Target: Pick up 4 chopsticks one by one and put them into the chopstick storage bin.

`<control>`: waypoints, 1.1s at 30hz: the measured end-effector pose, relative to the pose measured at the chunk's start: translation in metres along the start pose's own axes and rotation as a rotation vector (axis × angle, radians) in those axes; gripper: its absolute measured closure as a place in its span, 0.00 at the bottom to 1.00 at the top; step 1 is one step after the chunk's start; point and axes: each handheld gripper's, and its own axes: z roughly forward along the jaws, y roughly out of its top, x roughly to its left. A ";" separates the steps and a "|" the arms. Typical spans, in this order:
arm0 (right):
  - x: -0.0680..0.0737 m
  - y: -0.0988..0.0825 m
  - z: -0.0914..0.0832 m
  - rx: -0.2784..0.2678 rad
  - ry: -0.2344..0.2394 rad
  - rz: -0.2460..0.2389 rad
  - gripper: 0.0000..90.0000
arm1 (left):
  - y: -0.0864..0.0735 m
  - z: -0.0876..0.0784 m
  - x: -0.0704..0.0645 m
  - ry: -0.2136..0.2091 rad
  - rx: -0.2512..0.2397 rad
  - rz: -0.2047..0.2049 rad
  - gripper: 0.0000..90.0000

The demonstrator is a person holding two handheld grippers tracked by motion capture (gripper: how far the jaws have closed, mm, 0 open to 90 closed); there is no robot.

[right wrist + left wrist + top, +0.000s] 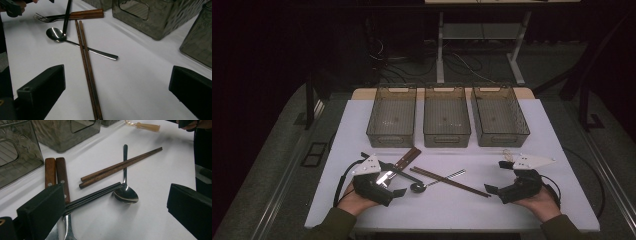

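Cutlery lies loose on the white table. A steel spoon sits under a crossed pair of brown chopsticks, and black chopsticks end at the spoon's bowl. A fork and a knife with wooden handles lie side by side at the left. My left gripper rests open over the fork end, its jaws wide apart around the spoon bowl and black chopsticks. My right gripper is open at the right, facing the brown chopsticks and the spoon.
Three translucent grey bins stand in a row at the back: left, middle, right. A small tan piece lies near the right gripper. Beyond the table's far edge are cables and a stand's legs on the floor.
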 end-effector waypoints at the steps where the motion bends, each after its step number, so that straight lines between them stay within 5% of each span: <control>1: 0.000 0.001 0.001 0.002 0.002 -0.006 0.00 | 0.000 0.000 0.000 0.001 0.001 0.001 0.01; 25: 0.008 0.013 0.029 0.070 0.076 -0.024 0.08 | -0.001 0.002 0.000 0.009 0.020 -0.010 0.00; 33: 0.008 0.016 0.037 0.101 0.105 -0.032 0.22 | -0.001 0.003 0.000 -0.002 0.025 -0.006 0.00</control>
